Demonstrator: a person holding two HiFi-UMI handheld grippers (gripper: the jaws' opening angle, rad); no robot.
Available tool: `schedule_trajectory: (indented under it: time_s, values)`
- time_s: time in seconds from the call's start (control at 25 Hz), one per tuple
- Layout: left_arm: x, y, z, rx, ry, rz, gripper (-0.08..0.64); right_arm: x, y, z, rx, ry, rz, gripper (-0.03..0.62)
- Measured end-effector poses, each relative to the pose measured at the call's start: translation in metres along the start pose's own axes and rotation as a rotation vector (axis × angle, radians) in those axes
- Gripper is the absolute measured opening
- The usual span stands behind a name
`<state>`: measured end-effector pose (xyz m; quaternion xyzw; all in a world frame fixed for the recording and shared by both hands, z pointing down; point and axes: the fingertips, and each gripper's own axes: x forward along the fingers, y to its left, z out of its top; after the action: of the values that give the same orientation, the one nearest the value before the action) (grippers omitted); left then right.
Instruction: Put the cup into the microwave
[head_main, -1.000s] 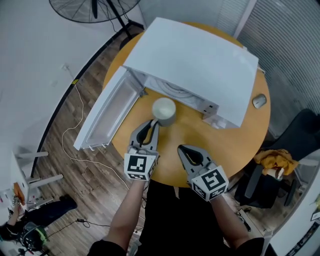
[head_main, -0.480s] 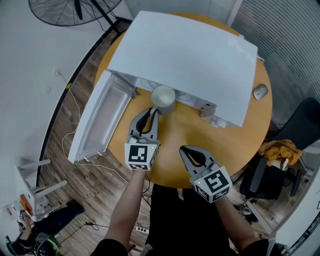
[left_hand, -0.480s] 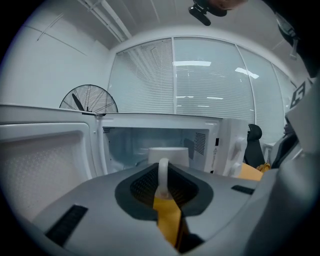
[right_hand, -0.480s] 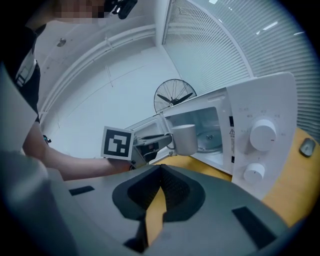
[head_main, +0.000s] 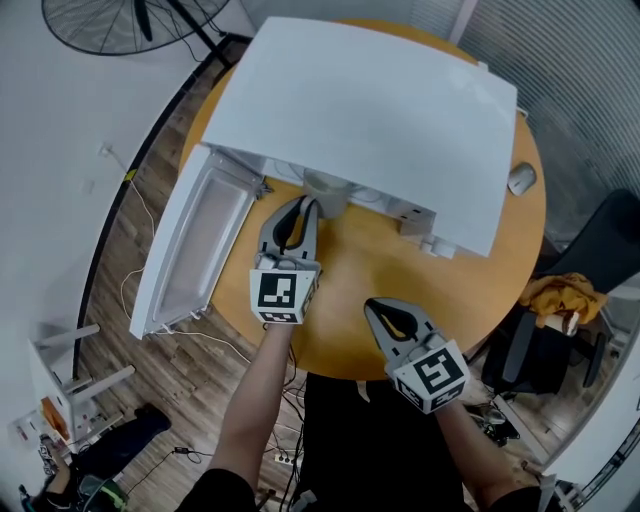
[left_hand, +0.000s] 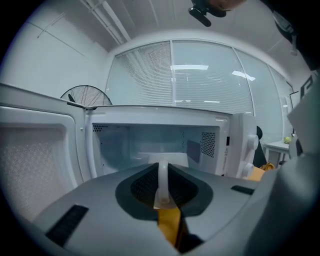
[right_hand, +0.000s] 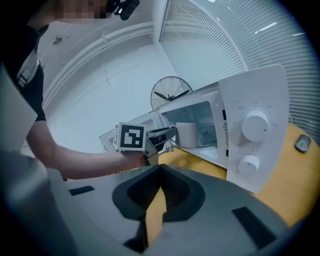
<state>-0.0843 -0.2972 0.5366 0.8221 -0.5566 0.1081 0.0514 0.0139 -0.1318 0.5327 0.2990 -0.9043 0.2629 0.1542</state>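
A white cup (head_main: 325, 190) hangs at the mouth of the open white microwave (head_main: 370, 110), mostly hidden under its top in the head view. My left gripper (head_main: 305, 205) is shut on the cup's handle (left_hand: 163, 182), and its jaws are closing further on it. In the left gripper view the cup body (left_hand: 175, 158) sits just inside the cavity opening. The right gripper view shows the cup (right_hand: 187, 134) ahead of the left gripper (right_hand: 170, 132). My right gripper (head_main: 372, 305) hovers shut and empty over the table's near edge.
The microwave door (head_main: 195, 245) stands swung out to the left, past the edge of the round wooden table (head_main: 370, 260). A mouse (head_main: 520, 178) lies at the table's right. A chair with a yellow cloth (head_main: 565, 297) stands to the right, a fan (head_main: 100, 20) at the far left.
My left gripper has carried the cup forward, from the table in front of the microwave to its opening. The right gripper has sunk slightly.
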Motion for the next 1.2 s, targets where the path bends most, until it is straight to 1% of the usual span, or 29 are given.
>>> schedule_trajectory:
  time_s: [0.28,0.56,0.92,1.2]
  values:
    - [0.019,0.011,-0.001,0.013,-0.023,0.021,0.037,-0.001,-0.007,-0.008,0.012,0.016,-0.022,0.009]
    - [0.039,0.016,-0.003,0.058,-0.032,0.021,0.040,0.003,-0.004,-0.008,0.007,0.019,-0.016,0.009]
    - [0.055,0.016,-0.008,0.071,-0.010,0.015,0.041,0.002,-0.002,-0.013,0.023,0.021,-0.024,0.009]
    - [0.066,0.015,-0.018,0.089,0.025,0.003,0.041,0.002,-0.002,-0.016,0.034,0.025,-0.031,0.009]
